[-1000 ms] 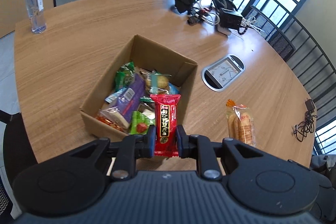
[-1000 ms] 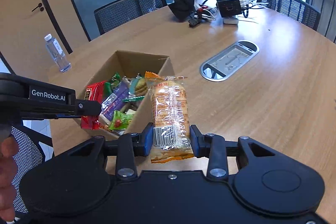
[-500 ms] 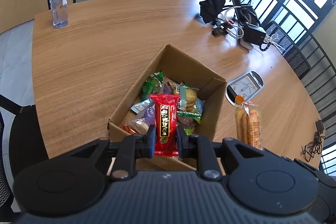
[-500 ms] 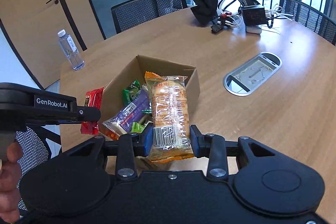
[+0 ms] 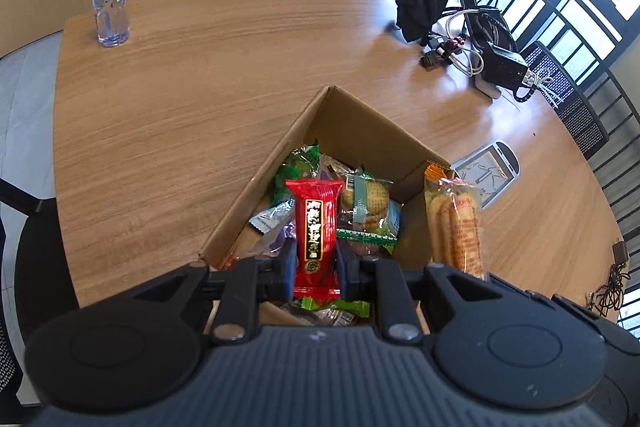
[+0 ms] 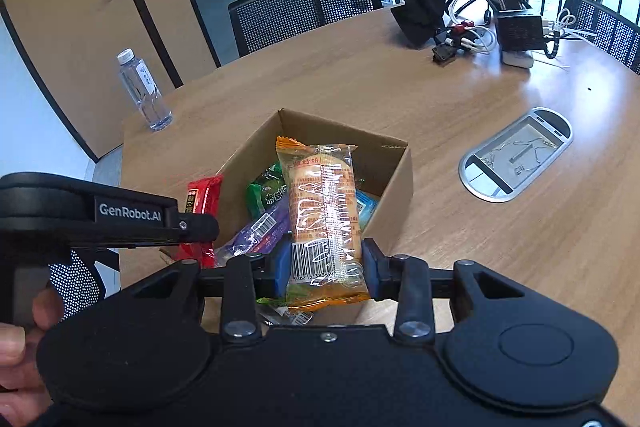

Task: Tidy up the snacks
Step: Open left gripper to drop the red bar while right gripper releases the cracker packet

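While both packets hang over the box (image 5: 362,131), the left gripper (image 5: 313,263) clamps the red bar (image 5: 316,227) and the right gripper (image 6: 326,263) clamps the cracker pack (image 6: 324,203), each long axis pointing away from its jaws, over the box's near end.

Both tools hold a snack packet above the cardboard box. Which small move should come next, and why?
Probably lower a little, then open the left tool. It grips the red rectangular snack packet directly over the open brown cardboard box with other snacks inside. The right tool holding the orange clear-wrapped biscuit packet could follow.
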`<state>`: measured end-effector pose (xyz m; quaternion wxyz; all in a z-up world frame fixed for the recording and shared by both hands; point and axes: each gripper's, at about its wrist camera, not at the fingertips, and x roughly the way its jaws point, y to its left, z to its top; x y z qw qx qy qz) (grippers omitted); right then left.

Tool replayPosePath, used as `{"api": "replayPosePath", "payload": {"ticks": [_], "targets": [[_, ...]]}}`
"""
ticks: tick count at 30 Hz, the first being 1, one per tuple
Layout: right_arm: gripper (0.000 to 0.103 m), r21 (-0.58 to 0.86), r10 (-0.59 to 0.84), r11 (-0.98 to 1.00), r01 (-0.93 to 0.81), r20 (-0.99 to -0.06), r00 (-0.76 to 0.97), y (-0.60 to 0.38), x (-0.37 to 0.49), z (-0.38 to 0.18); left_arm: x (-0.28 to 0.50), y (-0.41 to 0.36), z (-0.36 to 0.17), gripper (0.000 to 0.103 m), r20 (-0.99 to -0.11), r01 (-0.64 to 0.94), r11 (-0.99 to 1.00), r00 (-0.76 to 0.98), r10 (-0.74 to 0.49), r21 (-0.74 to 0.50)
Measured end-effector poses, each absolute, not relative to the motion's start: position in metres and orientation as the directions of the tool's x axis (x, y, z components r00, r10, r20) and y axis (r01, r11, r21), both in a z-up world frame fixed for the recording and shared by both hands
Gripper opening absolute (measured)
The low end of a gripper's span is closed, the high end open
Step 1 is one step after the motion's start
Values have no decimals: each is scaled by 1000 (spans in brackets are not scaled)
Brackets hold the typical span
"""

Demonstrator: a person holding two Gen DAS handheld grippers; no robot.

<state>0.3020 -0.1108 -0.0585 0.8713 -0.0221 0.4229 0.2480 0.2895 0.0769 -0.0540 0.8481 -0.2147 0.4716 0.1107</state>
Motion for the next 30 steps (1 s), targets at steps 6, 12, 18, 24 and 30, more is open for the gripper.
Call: {"api": "replayPosePath", "payload": {"ticks": [6,12,18,24,30], "targets": [[36,170,412,873,-456,-759,504,-110,310,-65,298,80,-64,24,-843,-395,878,537,-18,-270],[36,177,414,871,-458,-767,490,-107,314,-70,296,92,-60,38,-838,-427,863,545,6,-271],[43,178,413,872,-456,-768,489,-100,315,-71,289,107,-54,49,-831,-452,852,556,37,-265],[59,182,406,882,-436,-763,503,-105,312,-67,278,120,-51,66,-830,-476,838,555,51,-267],[69,189,401,890,-414,-757,517,-112,301,-63,266,124,-48,82,-829,-470,840,557,45,-270]]}}
